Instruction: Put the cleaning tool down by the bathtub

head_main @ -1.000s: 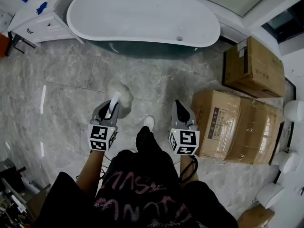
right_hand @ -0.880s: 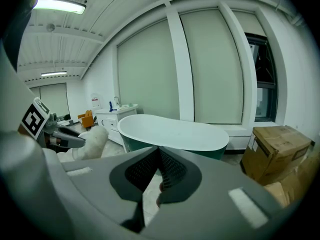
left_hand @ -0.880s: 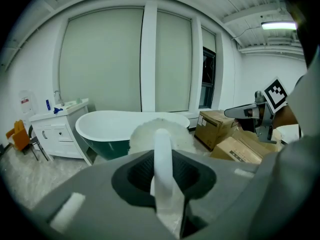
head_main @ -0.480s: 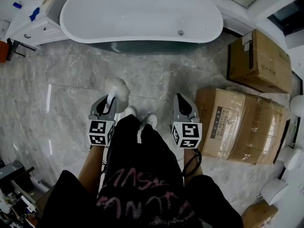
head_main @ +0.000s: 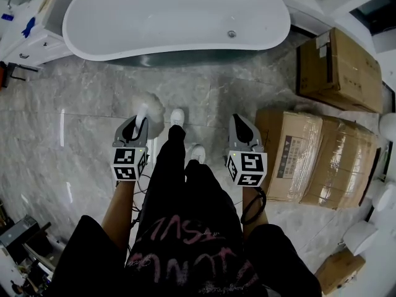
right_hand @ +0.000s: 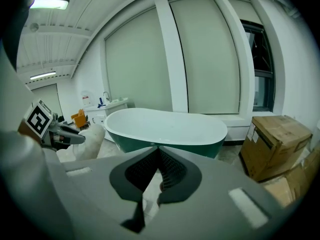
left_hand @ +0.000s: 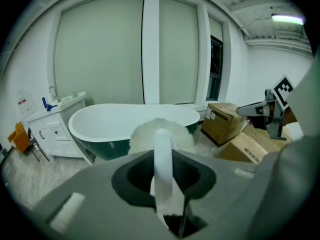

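The cleaning tool [head_main: 148, 111] is a white fluffy duster head on a white handle [left_hand: 163, 156]. My left gripper [head_main: 137, 124] is shut on that handle and holds the duster head [left_hand: 159, 133] out ahead, above the floor. The bathtub [head_main: 179, 14] is a long white oval with a dark green outside, standing ahead at the top of the head view; it shows as the bathtub [left_hand: 120, 126] beyond the duster. My right gripper [head_main: 240, 124] is shut with nothing between its jaws and points at the bathtub [right_hand: 165, 129].
Cardboard boxes [head_main: 337, 67] and a wrapped box [head_main: 312, 159] stand on the right of the grey marble floor. A white cabinet [head_main: 28, 33] sits left of the tub. The person's white shoes [head_main: 178, 117] are between the grippers.
The person has stepped forward; the bathtub and boxes are nearer in the head view. Both grippers keep their hold and spacing, the duster still in the left one.
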